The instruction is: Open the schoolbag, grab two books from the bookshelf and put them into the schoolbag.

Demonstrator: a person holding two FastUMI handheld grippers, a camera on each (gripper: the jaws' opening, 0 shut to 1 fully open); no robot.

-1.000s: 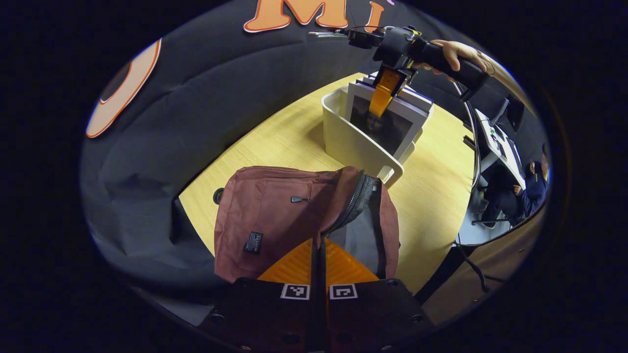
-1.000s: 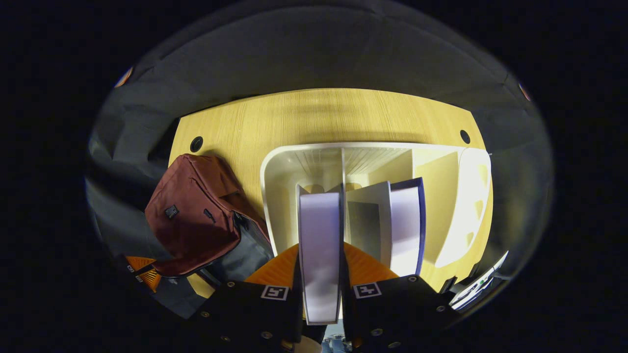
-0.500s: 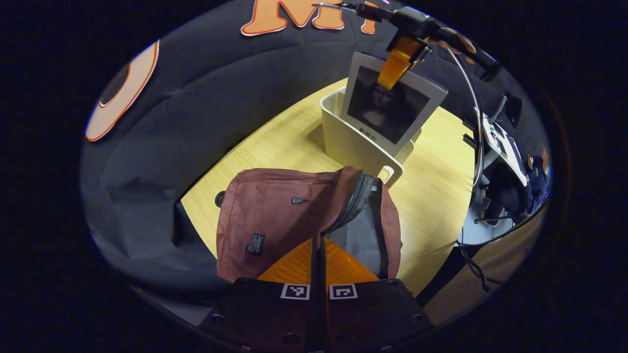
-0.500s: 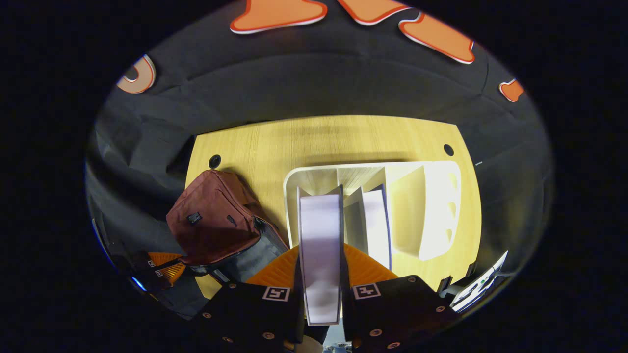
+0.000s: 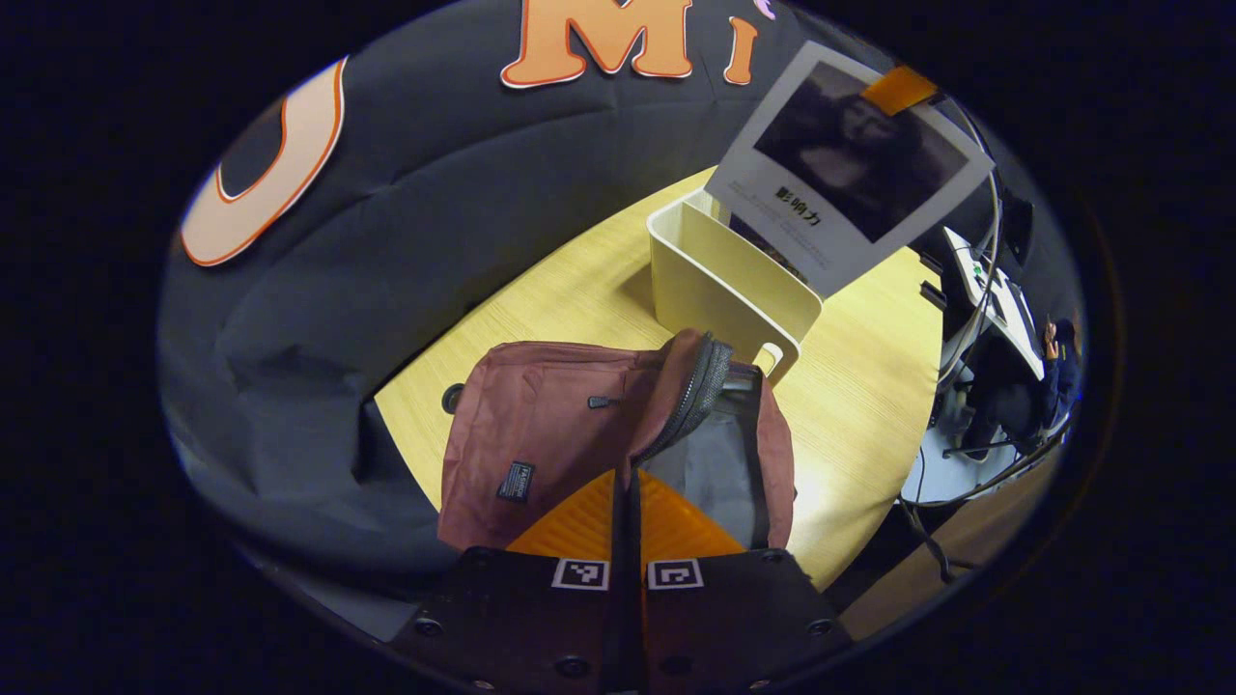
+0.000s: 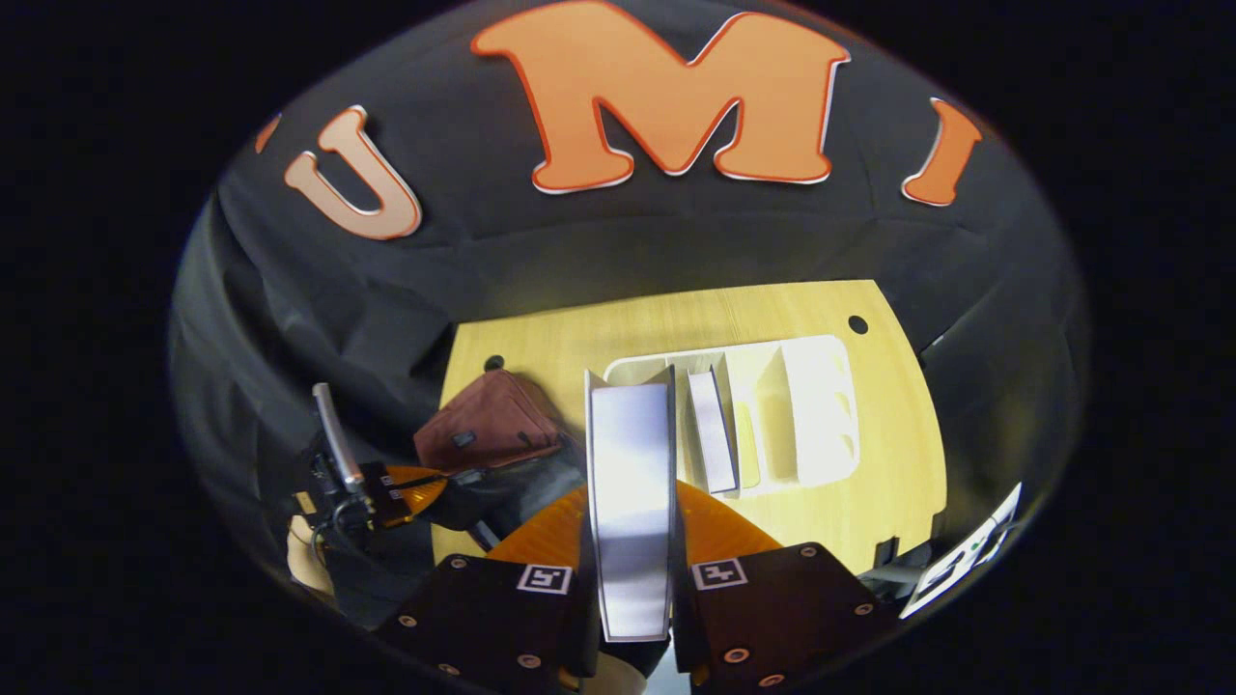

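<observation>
Right gripper (image 6: 632,579) clamped on a book (image 6: 630,502), both fingers pressing its covers, page edge toward the camera; the book hangs in the air above the white bookshelf (image 6: 811,425). Left gripper (image 5: 626,526) closed, pinching the rim of the maroon schoolbag (image 5: 570,434) at the unzipped opening and holding it apart; grey lining visible inside. The schoolbag sits on the desk (image 5: 850,386) just beside the bookshelf.

Handling, judged: the book looks like a stiff, thin paperback with a glossy cover, light but liable to slip or swing if held by 1 corner; a grip across the top edge near the middle suits it. The schoolbag is soft fabric and would sag shut unless its rim is held.

Left gripper view shows the book's front cover, a dark portrait picture, plus the bag's zipper and opening. Right gripper view shows instead 1 more book (image 6: 713,430) standing in a bookshelf compartment, and the left gripper at the bag with a hand (image 6: 309,555) behind it.
</observation>
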